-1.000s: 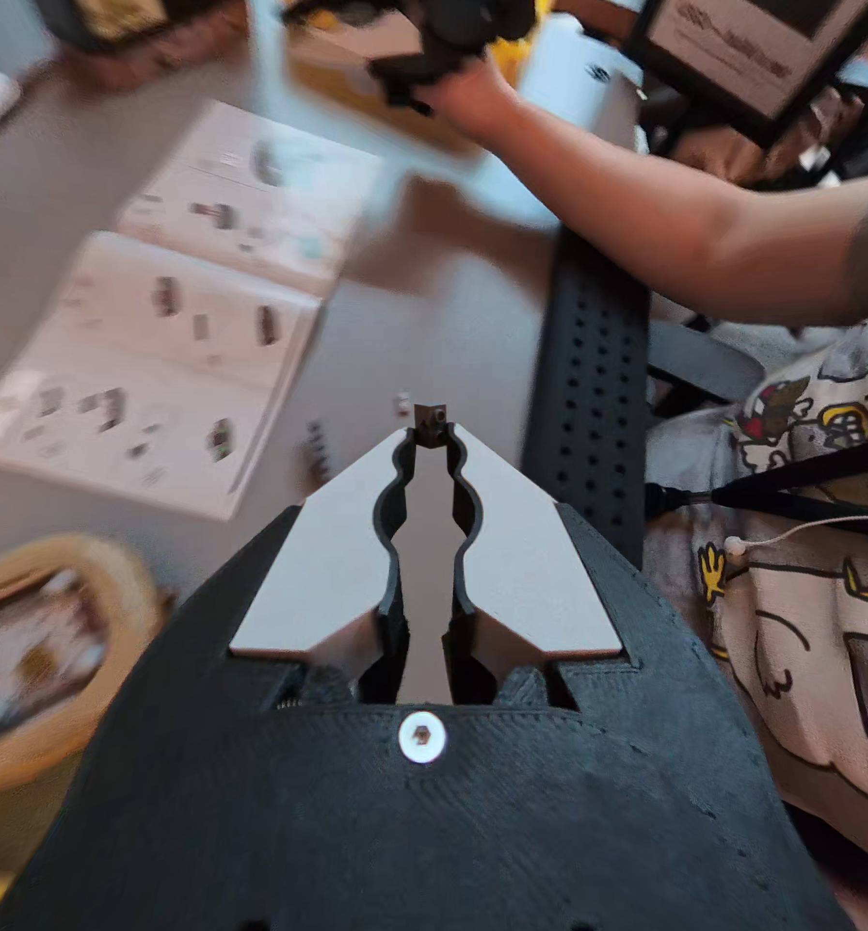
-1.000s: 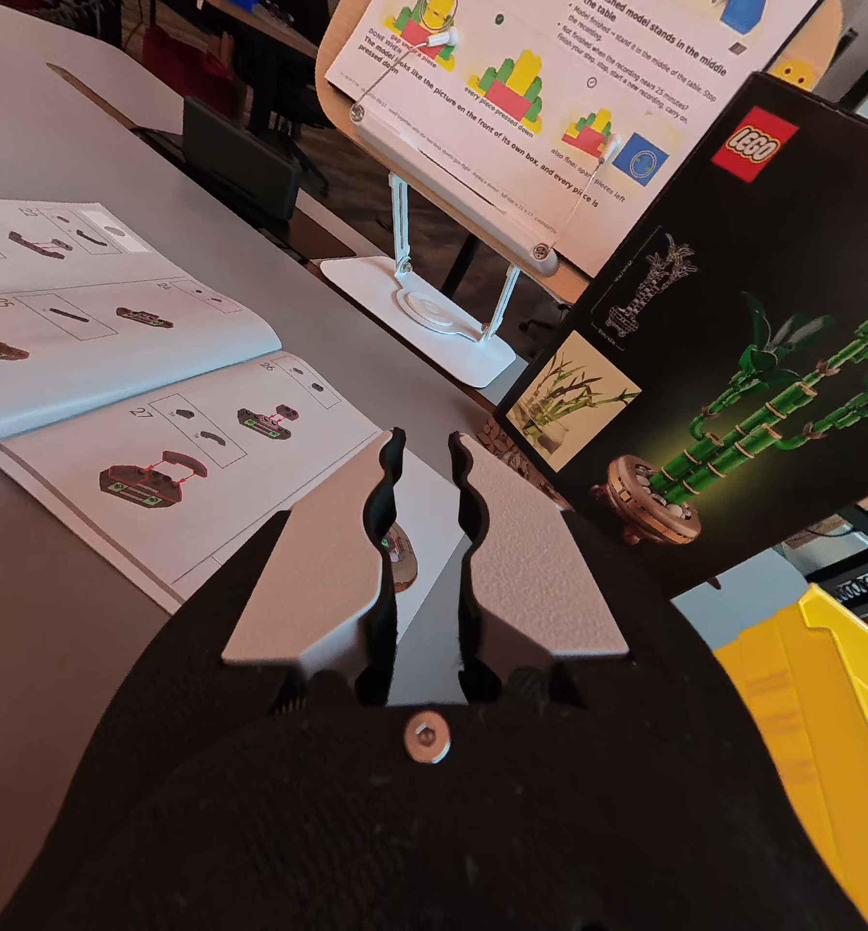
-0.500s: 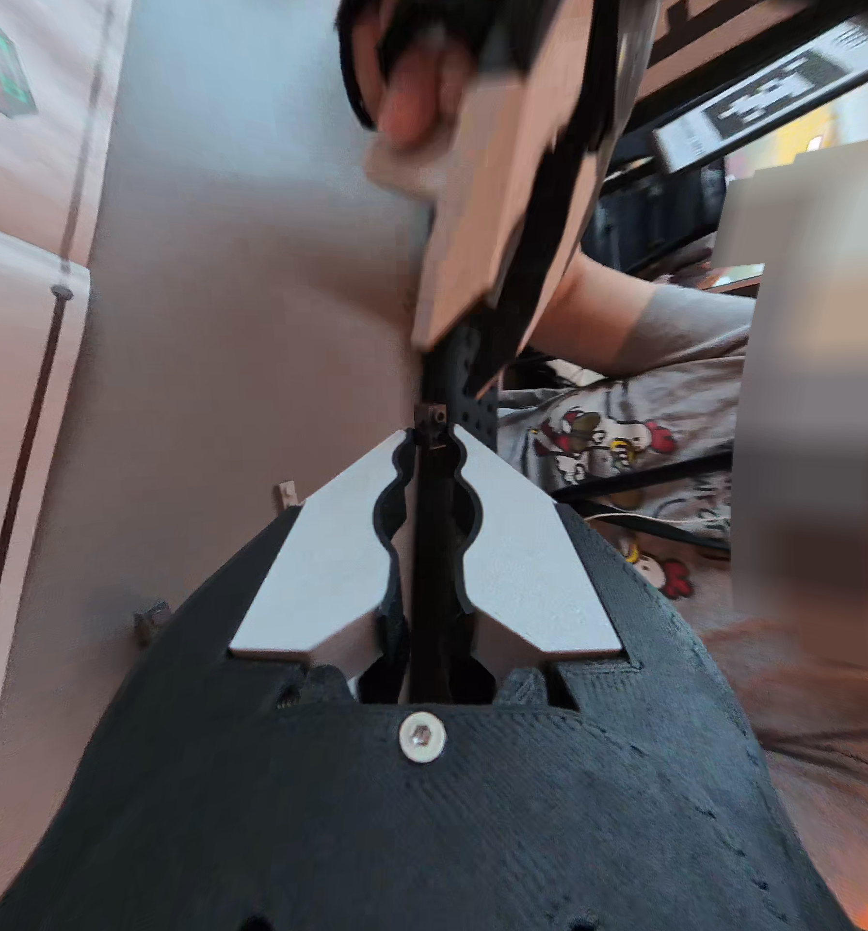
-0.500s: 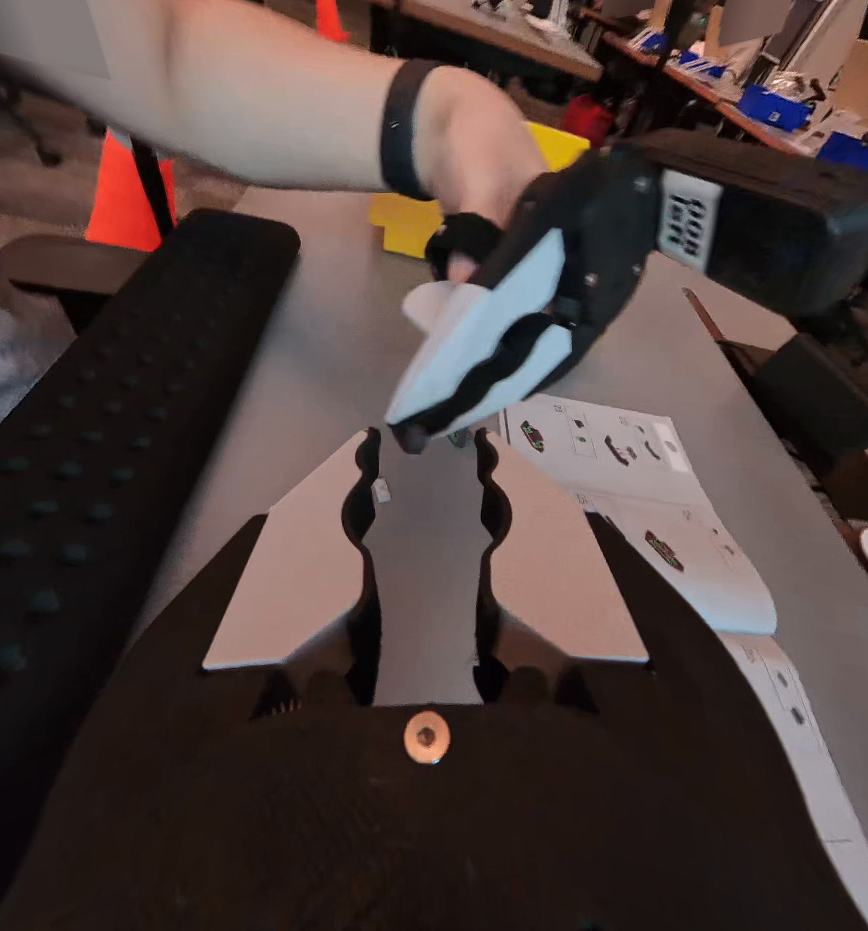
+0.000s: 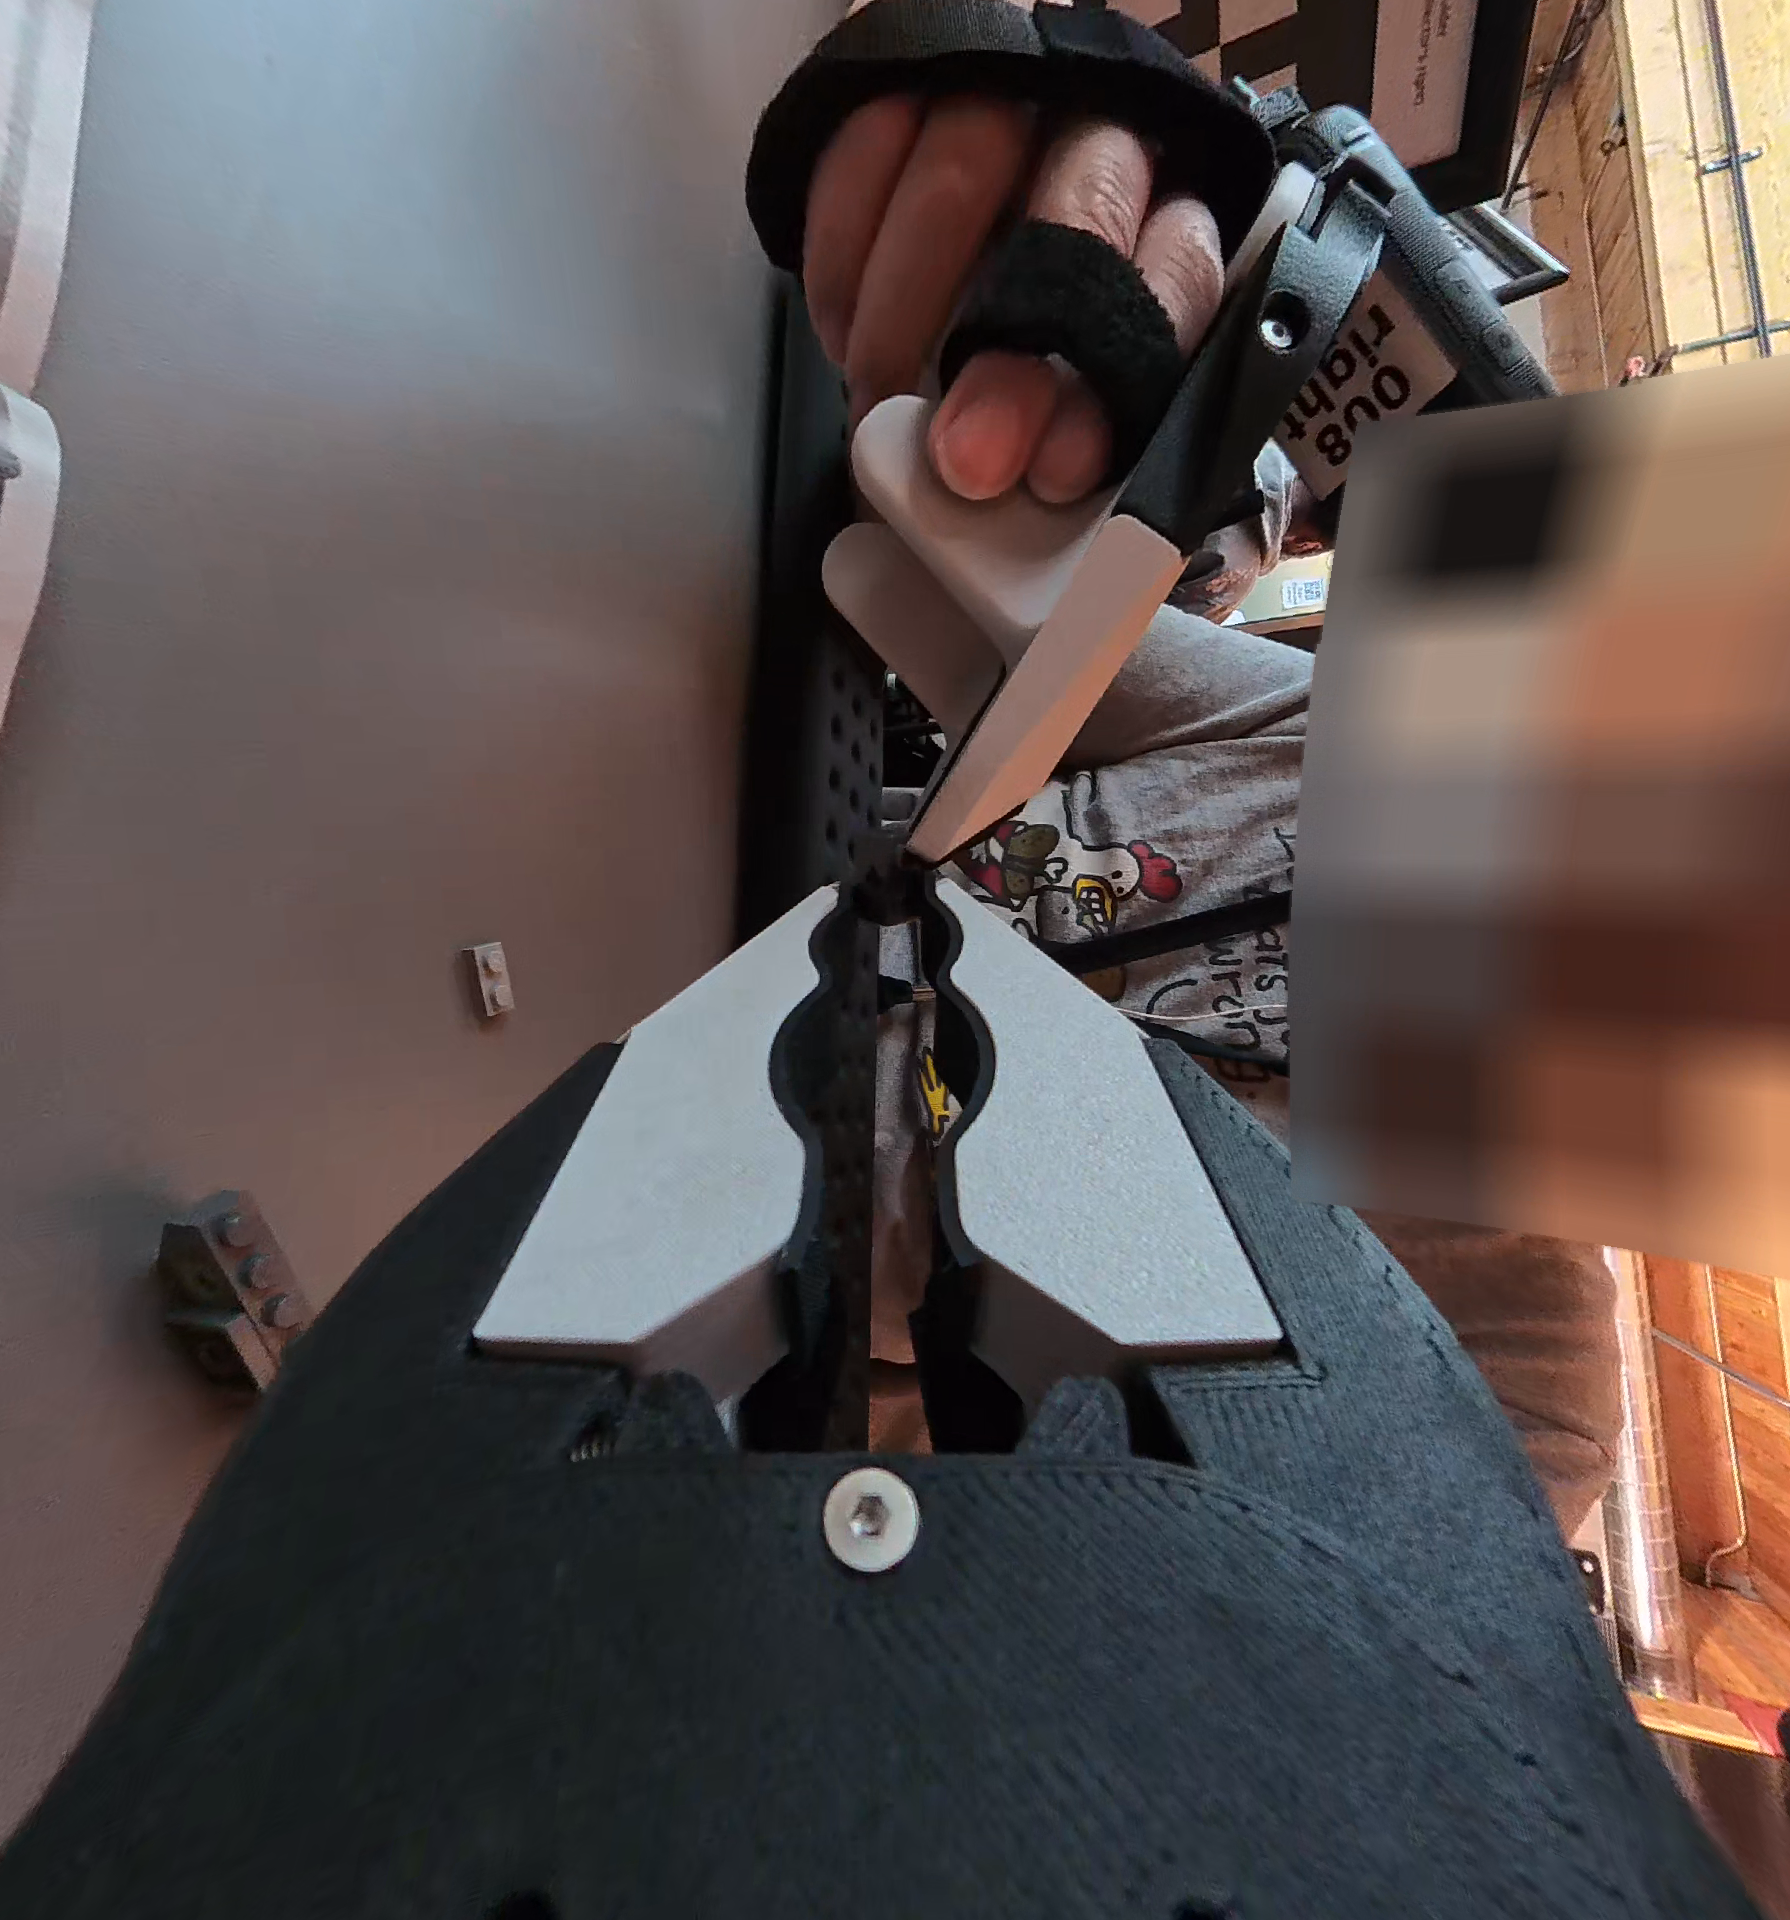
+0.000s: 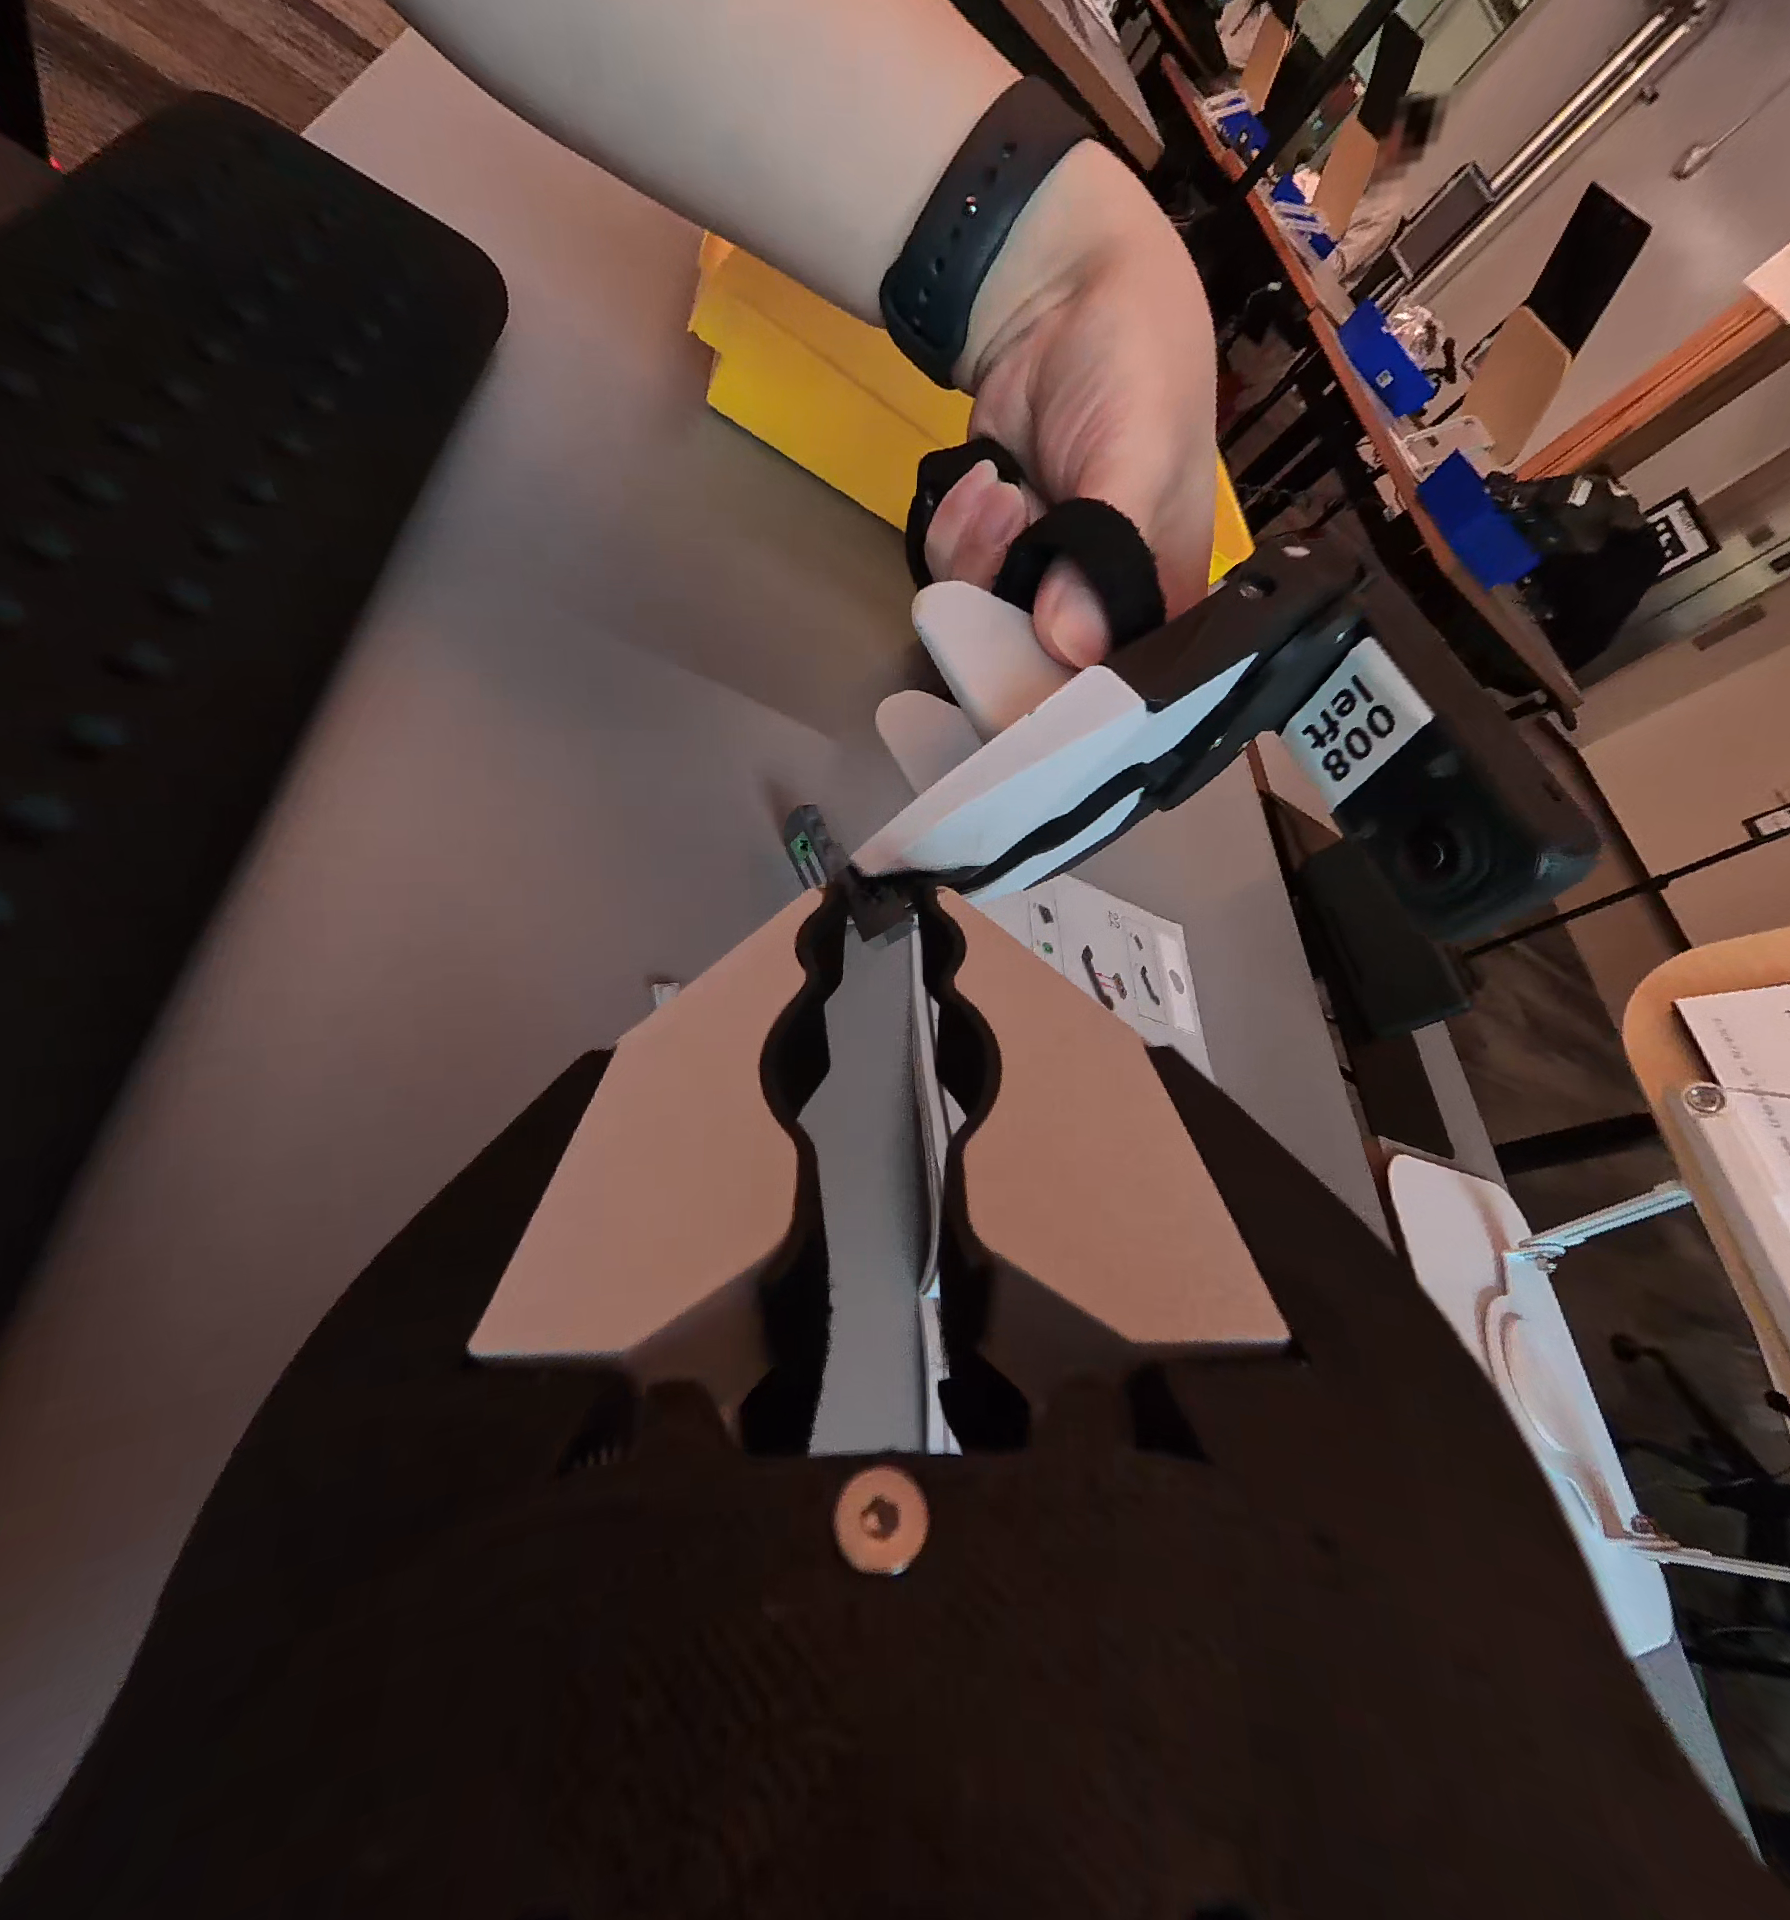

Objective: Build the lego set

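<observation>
Two tools meet tip-to-tip mid-frame: left tool (image 5: 889, 902) pinches small dark piece (image 5: 883, 885); right tool (image 6: 878, 914) closing around it, grip unclear.

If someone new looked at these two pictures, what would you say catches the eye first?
The two grippers meeting tip to tip in mid-air: the left gripper pinches a small dark Lego piece, and the right gripper comes in from above to touch it. Next, the person's hand in black finger loops, right above that. Last, two loose grey bricks on the table: a small plate and a bigger brick, both left of the grippers.
</observation>
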`<act>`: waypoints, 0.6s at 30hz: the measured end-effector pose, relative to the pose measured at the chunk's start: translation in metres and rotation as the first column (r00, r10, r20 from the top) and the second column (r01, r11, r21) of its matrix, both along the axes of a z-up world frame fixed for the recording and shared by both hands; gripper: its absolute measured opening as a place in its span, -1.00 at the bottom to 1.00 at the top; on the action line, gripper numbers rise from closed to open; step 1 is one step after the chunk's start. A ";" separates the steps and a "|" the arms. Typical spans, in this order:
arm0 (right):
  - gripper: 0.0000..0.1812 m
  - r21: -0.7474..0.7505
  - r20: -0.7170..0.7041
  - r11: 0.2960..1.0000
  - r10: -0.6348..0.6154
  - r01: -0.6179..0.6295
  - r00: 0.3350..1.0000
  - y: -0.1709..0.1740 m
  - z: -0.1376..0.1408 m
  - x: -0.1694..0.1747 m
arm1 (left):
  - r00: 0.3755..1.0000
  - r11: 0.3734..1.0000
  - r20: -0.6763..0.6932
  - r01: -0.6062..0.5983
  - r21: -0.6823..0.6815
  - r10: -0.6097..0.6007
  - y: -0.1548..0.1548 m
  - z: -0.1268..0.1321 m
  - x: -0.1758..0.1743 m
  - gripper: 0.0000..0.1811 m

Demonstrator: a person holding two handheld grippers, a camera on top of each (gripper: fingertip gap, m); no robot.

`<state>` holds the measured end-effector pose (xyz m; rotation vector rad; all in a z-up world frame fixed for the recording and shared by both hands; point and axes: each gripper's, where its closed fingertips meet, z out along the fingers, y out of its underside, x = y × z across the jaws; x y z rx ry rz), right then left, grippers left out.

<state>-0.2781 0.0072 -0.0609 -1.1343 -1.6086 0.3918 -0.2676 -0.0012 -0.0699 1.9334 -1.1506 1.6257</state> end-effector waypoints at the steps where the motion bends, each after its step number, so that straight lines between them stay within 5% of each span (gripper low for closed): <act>1: -0.85 0.000 0.003 1.000 0.000 0.000 1.000 0.000 0.000 0.000 | 1.000 1.000 -0.001 0.001 -0.007 -0.001 0.000 0.000 0.000 -0.89; 6: -0.91 -0.024 0.030 1.000 -0.016 0.017 0.999 0.001 -0.004 0.002 | 1.000 1.000 -0.004 -0.011 -0.013 0.011 0.001 -0.004 0.001 -0.89; 8: -1.00 -0.024 0.075 0.999 -0.035 0.037 0.997 0.005 -0.011 0.009 | 0.998 0.998 0.003 -0.055 -0.026 0.055 0.007 -0.003 0.004 -0.73; 10: -1.00 -0.038 0.093 0.997 -0.064 0.067 0.994 0.011 -0.016 0.015 | 0.992 0.995 0.087 -0.089 -0.049 0.093 0.014 0.010 0.005 -0.86; 11: -1.00 -0.061 0.092 0.996 -0.062 0.068 0.994 0.012 -0.017 0.016 | 0.986 0.993 0.123 -0.109 -0.036 0.113 0.018 0.014 0.005 -1.00; 18: -1.00 -0.193 0.183 0.972 -0.099 0.135 0.978 0.022 -0.044 0.034 | 0.964 0.957 0.127 -0.251 0.148 0.233 0.041 -0.001 -0.003 -0.94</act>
